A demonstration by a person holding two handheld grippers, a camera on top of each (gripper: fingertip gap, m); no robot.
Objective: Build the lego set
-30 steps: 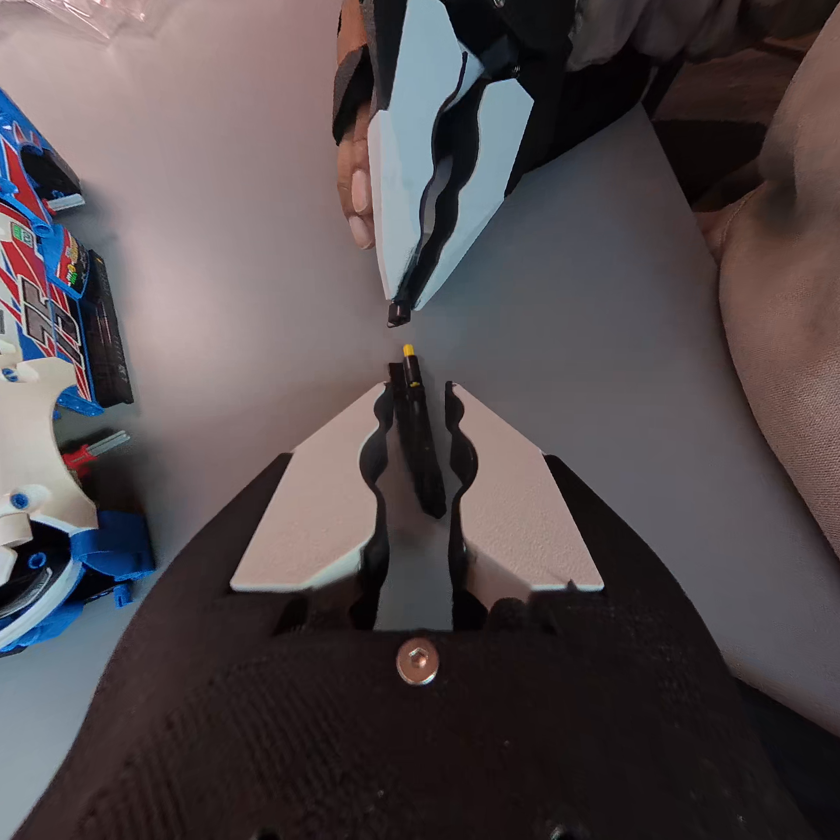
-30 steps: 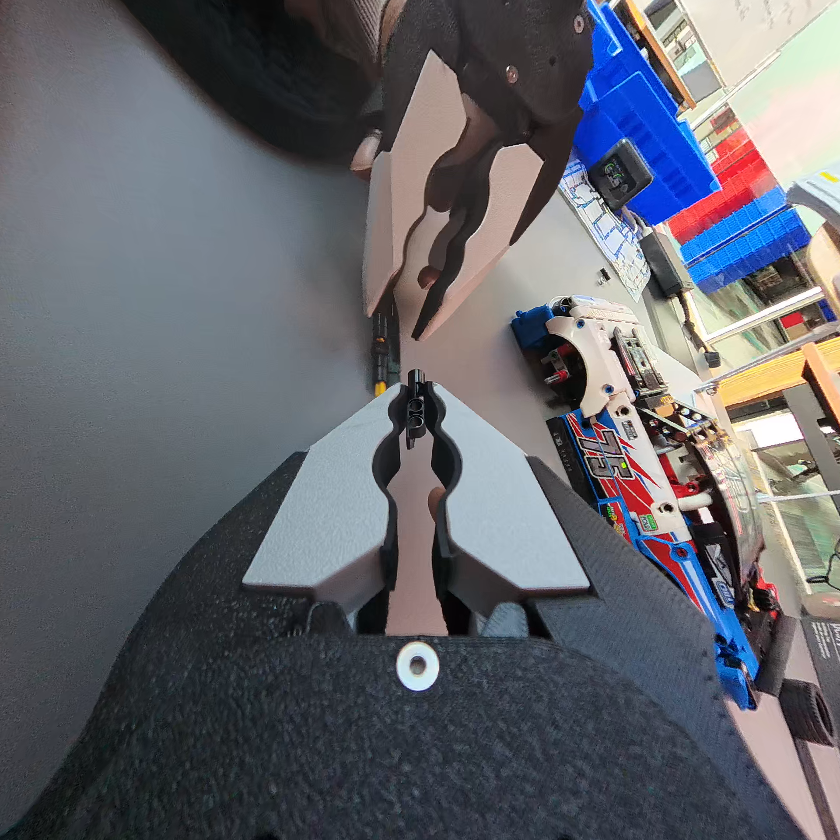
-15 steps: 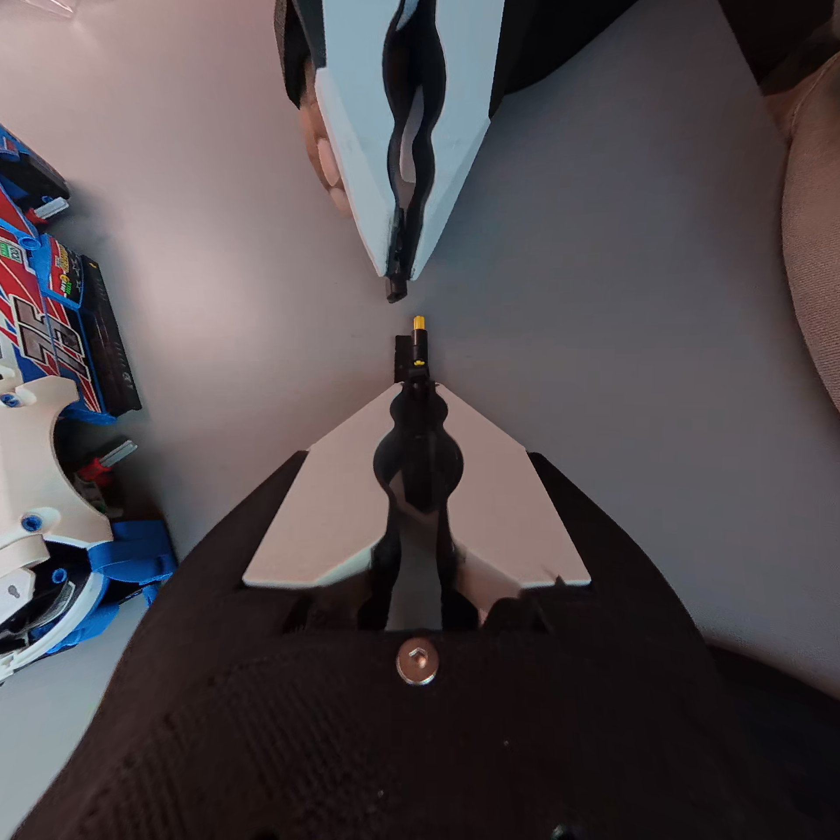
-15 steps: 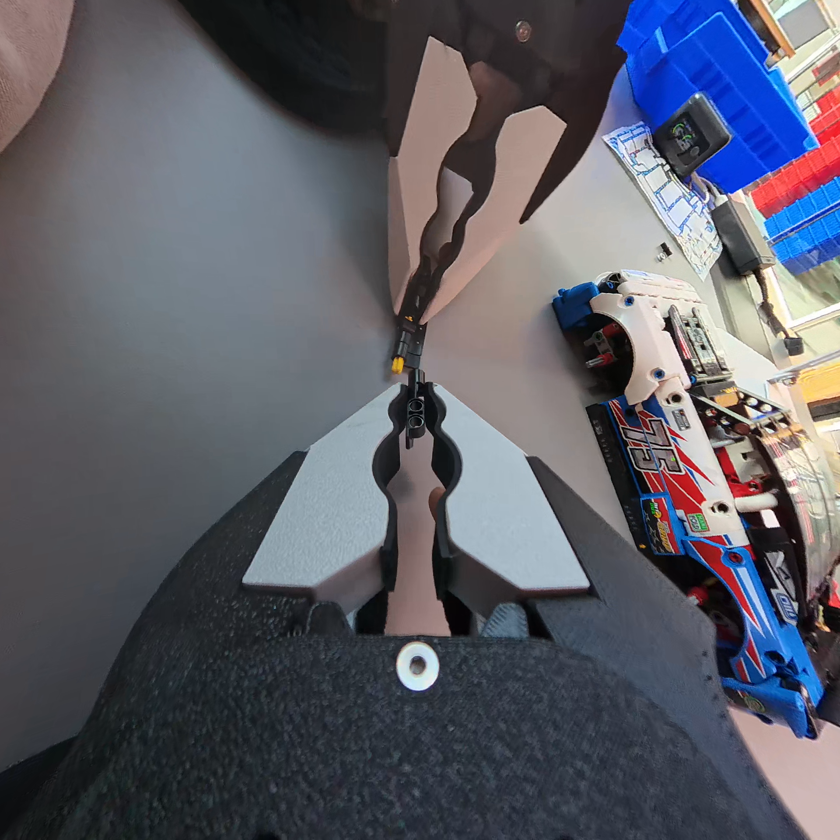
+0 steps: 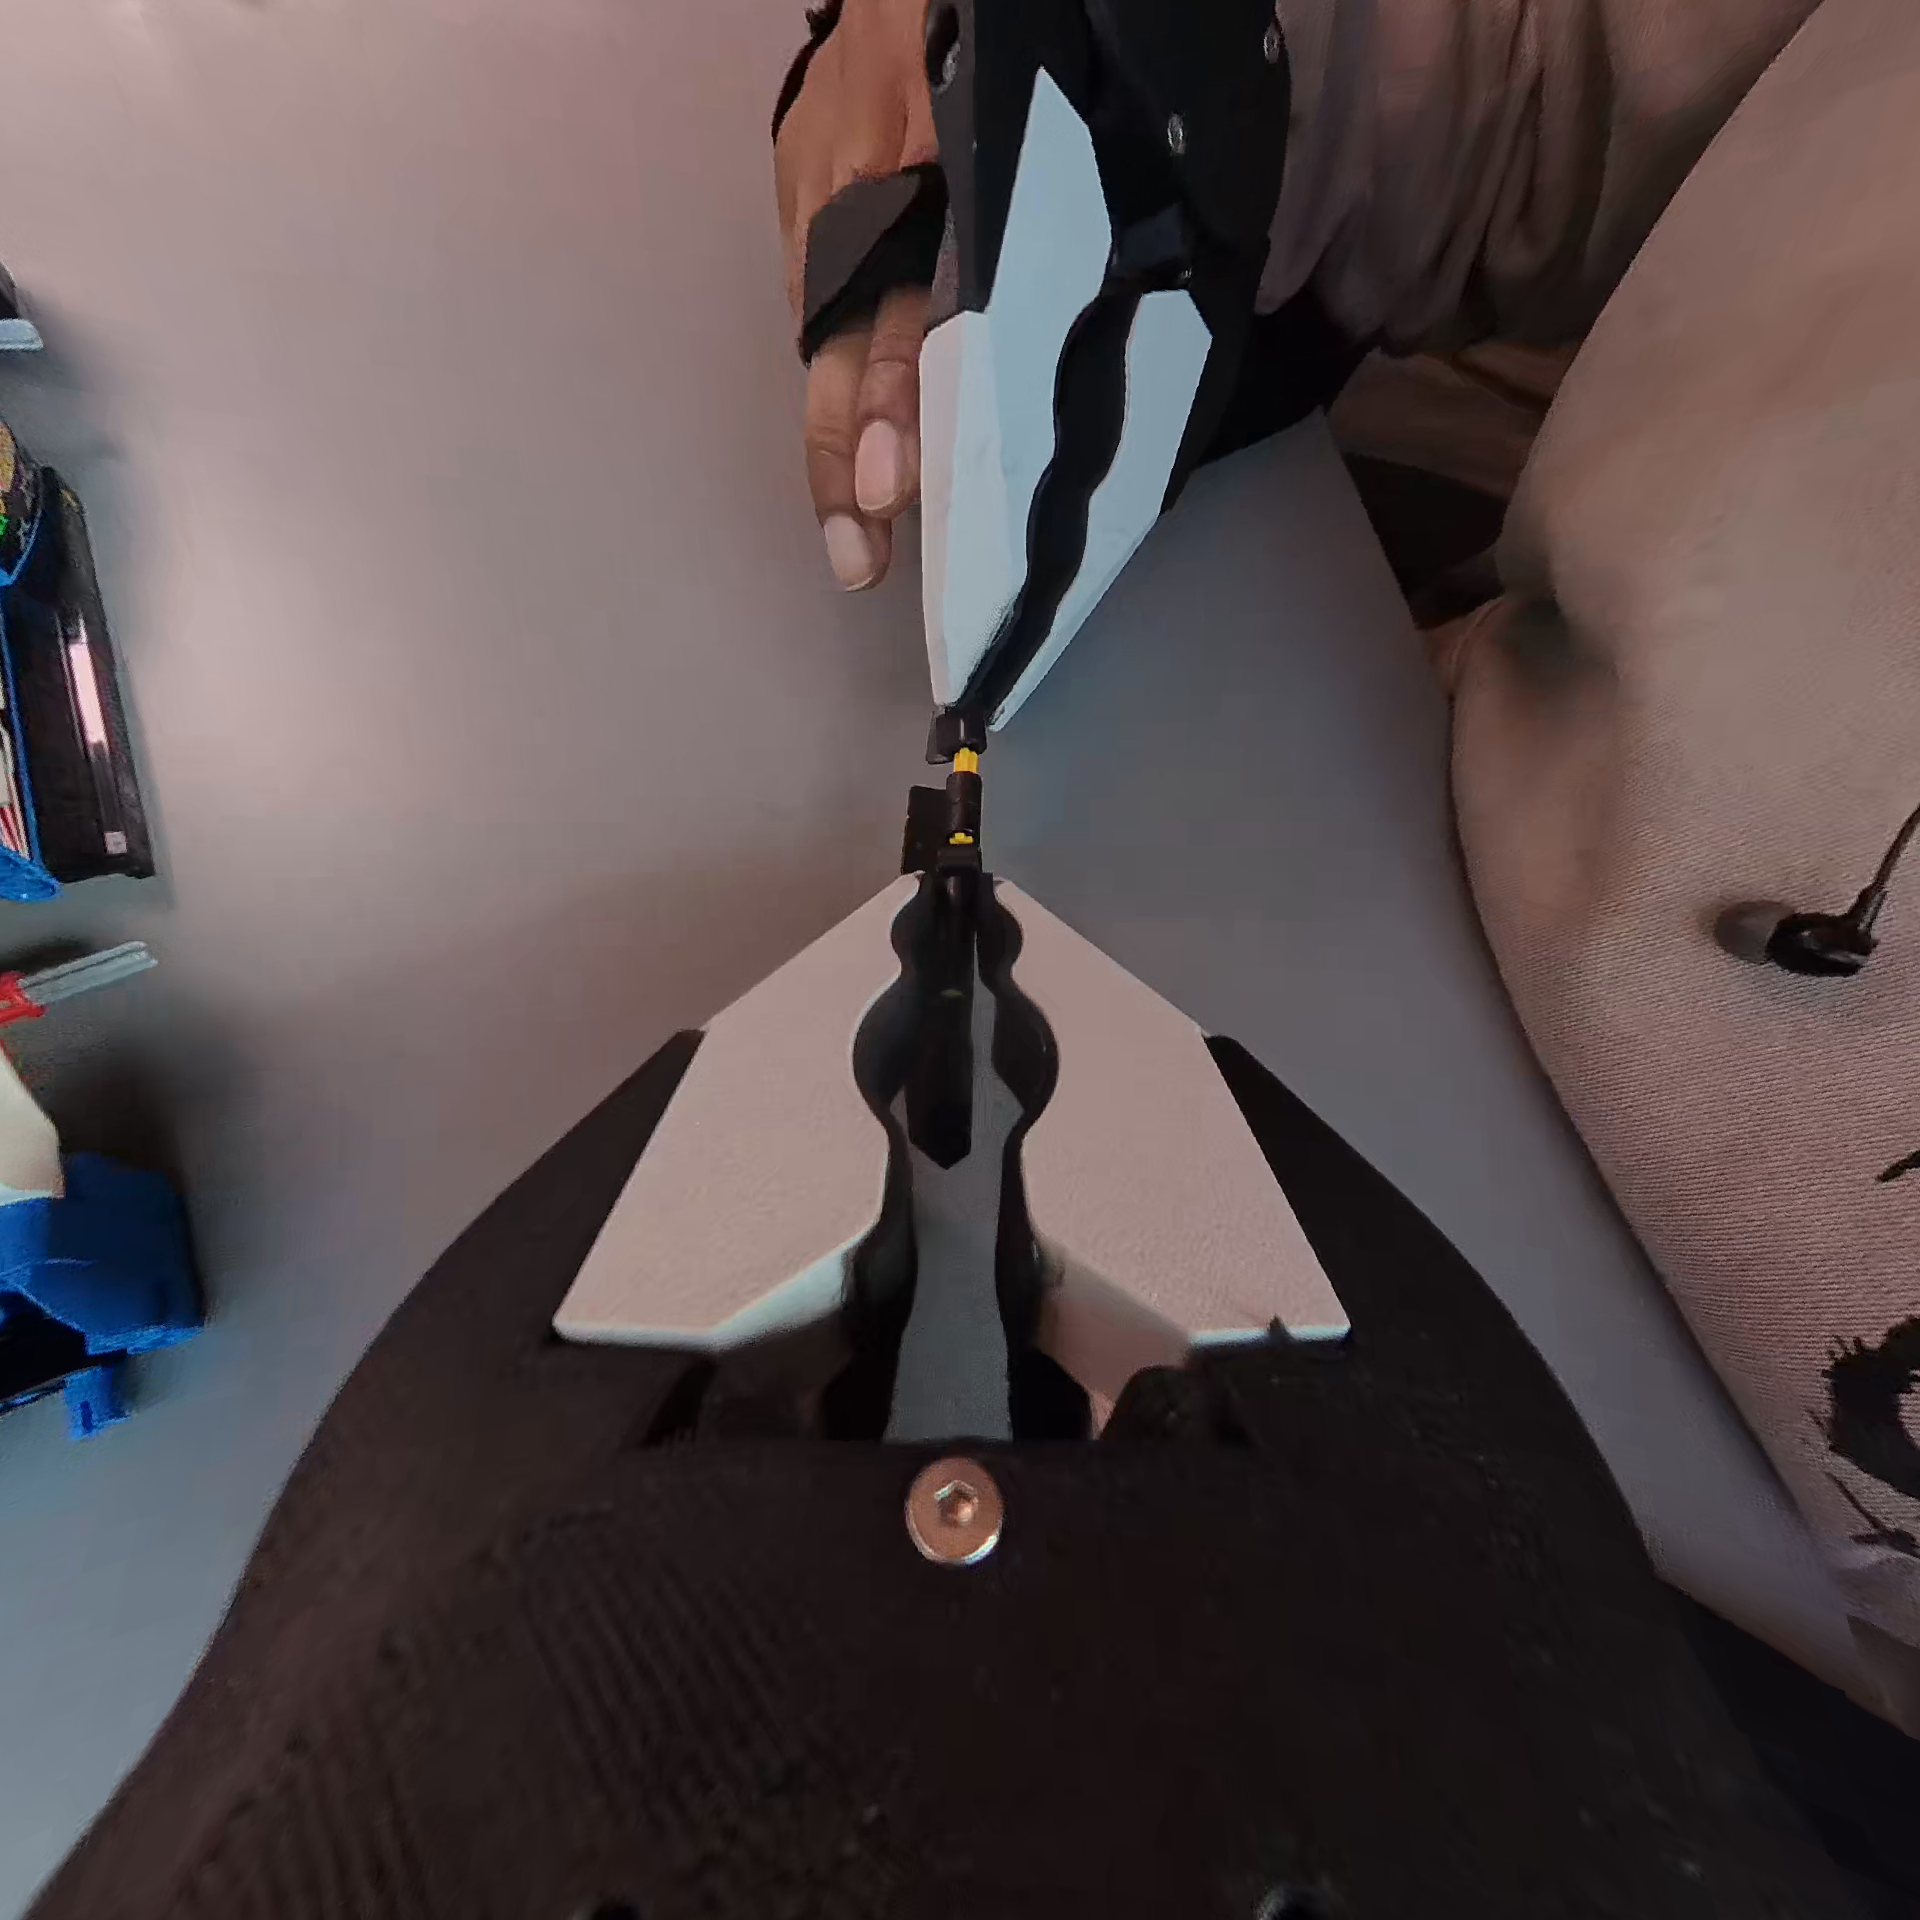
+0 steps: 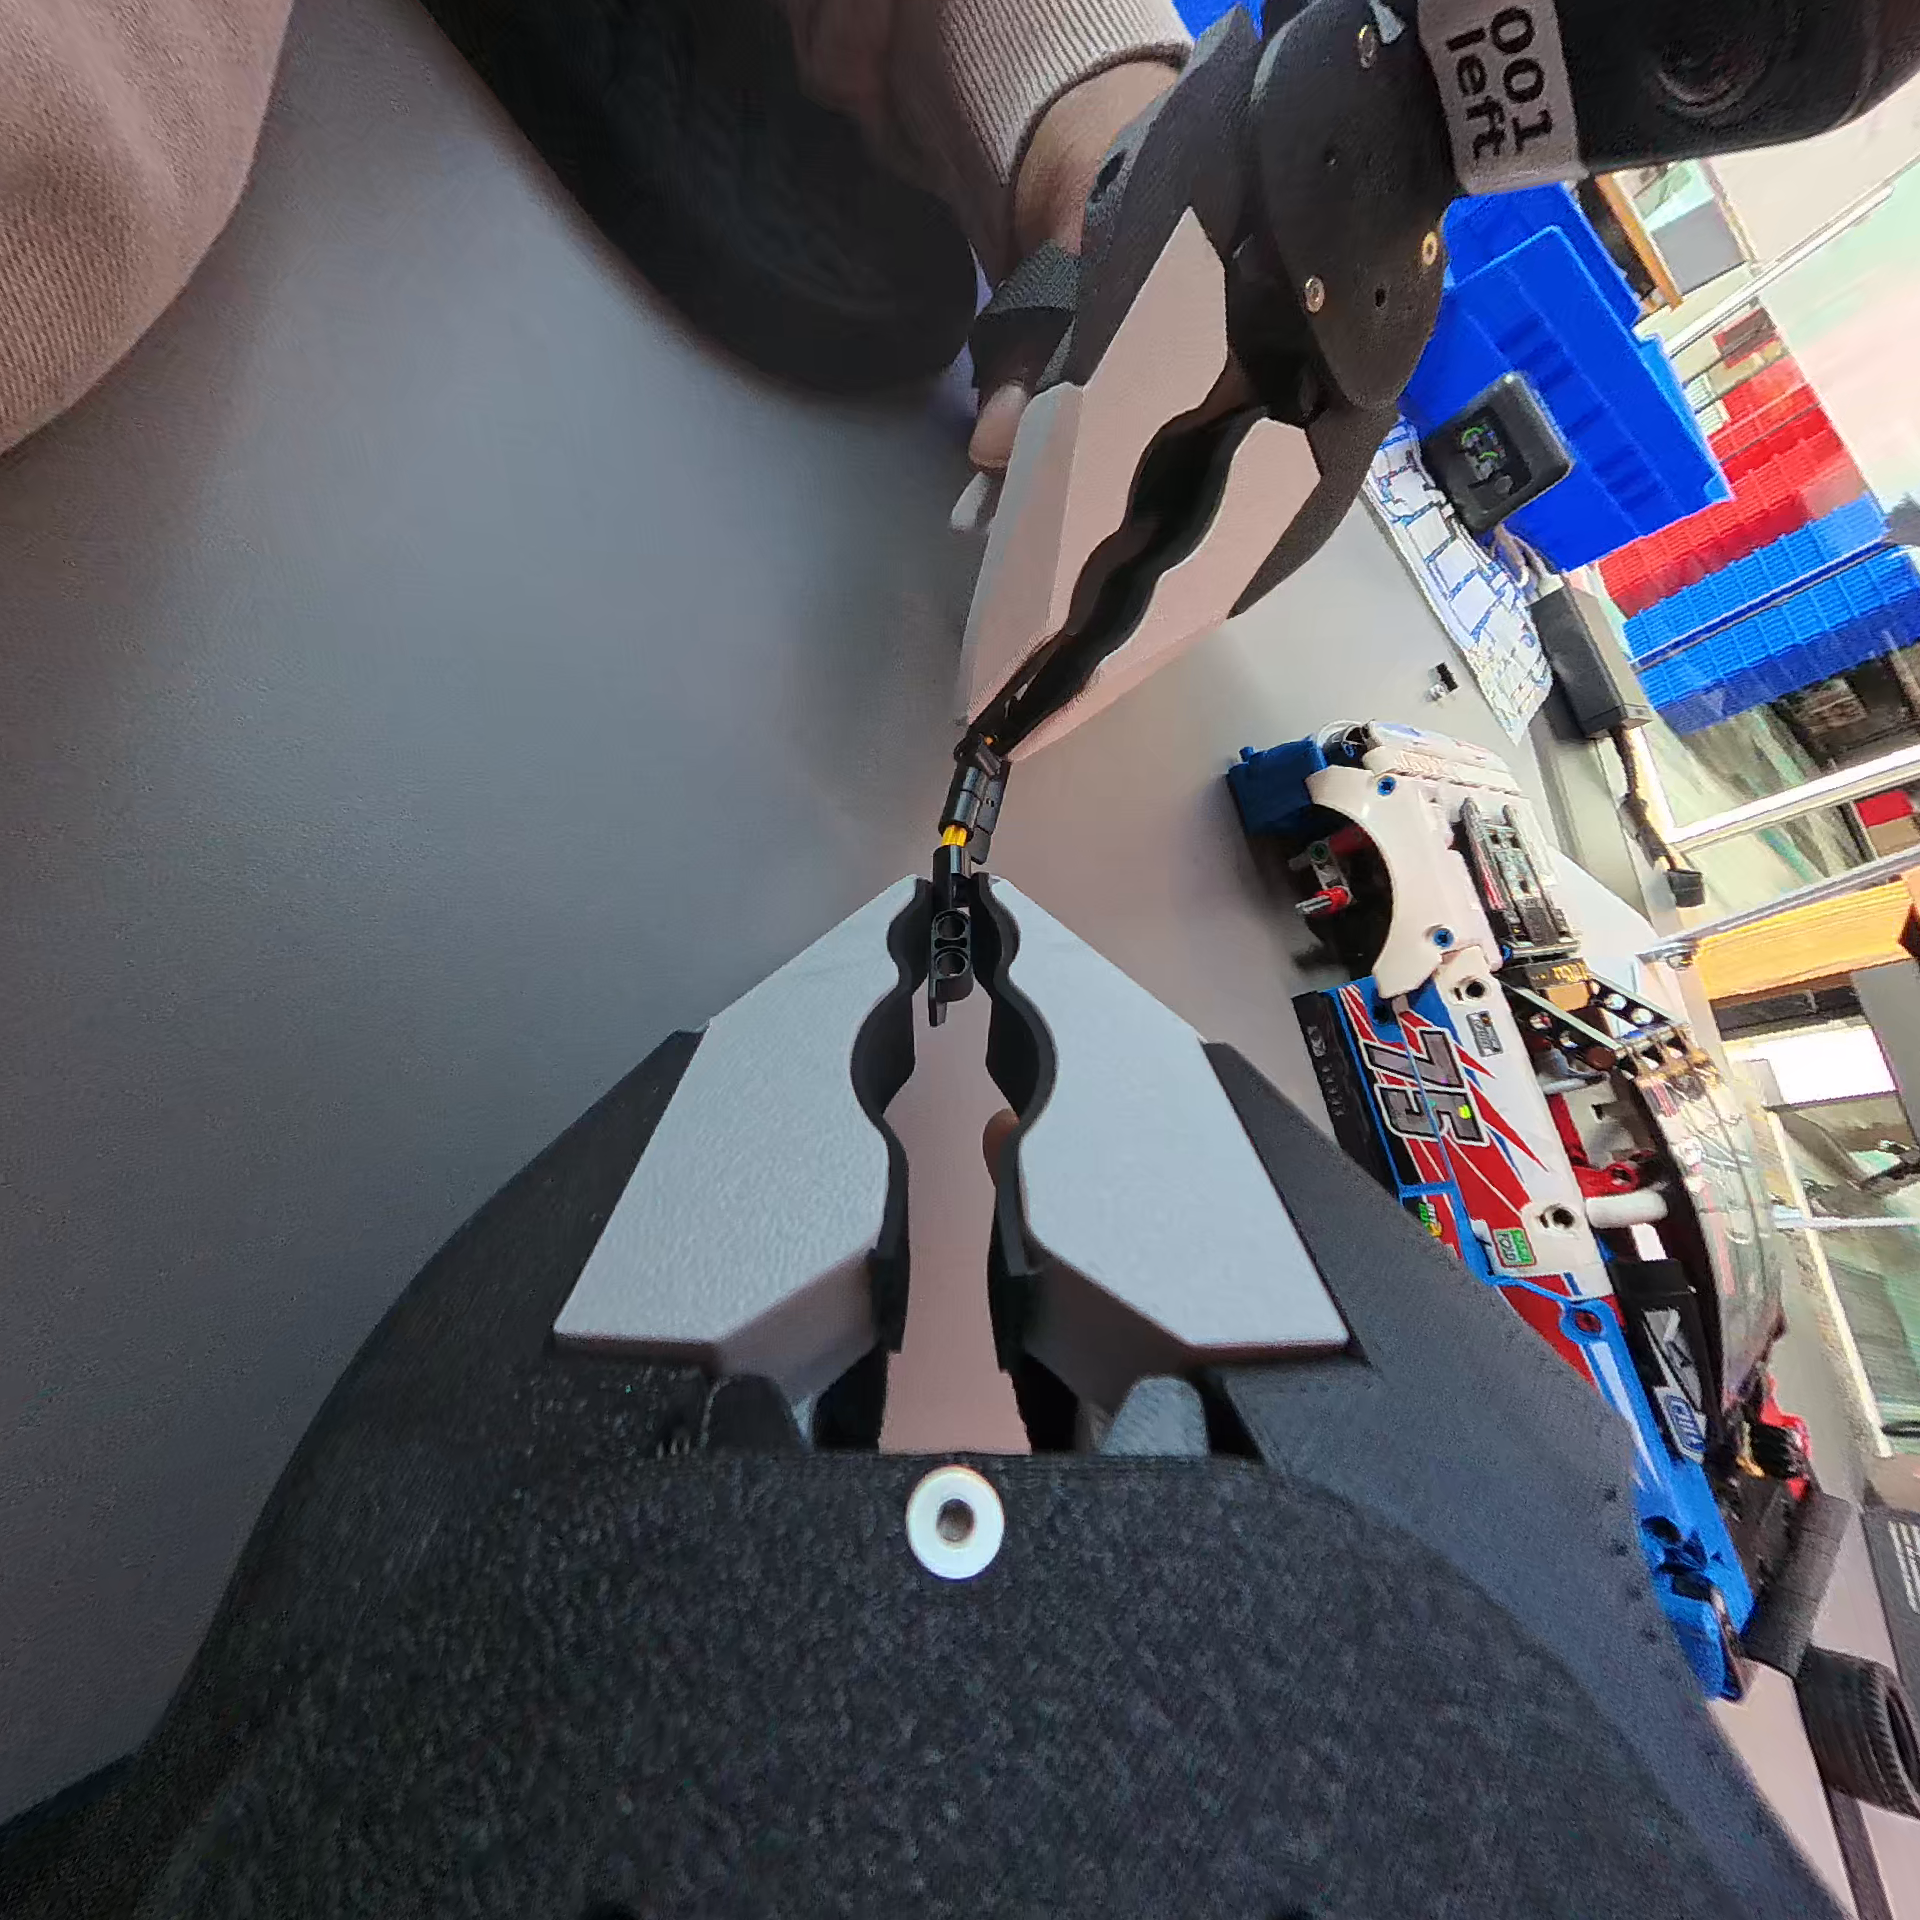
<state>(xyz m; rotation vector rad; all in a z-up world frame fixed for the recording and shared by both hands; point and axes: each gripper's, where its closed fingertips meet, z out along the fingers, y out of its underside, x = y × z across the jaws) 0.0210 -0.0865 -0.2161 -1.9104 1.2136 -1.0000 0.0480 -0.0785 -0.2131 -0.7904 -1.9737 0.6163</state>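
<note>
My left gripper (image 5: 951, 883) is shut on a long black Lego beam (image 5: 940, 1049) with a yellow axle (image 5: 964, 762) sticking out of its far end. My right gripper (image 6: 951, 883) is shut on a small black connector with two holes (image 6: 951, 940). The two grippers meet tip to tip above the grey table (image 5: 468, 520). The yellow axle tip touches the black connector (image 5: 954, 734). In the right wrist view the left gripper (image 6: 987, 722) comes in from the upper right, with the axle (image 6: 953, 837) entering the connector.
The partly built blue, white and red Lego race car (image 6: 1507, 1122) lies on the table to the right in the right wrist view, and at the left edge (image 5: 62, 707) in the left wrist view. Blue and red storage bins (image 6: 1662, 436) stand beyond. The person's body (image 5: 1714, 831) borders the table.
The two grippers have closed the gap: the yellow axle tip, apart from the black connector before, now meets it. The left gripper shut on the beam one second ago.
</note>
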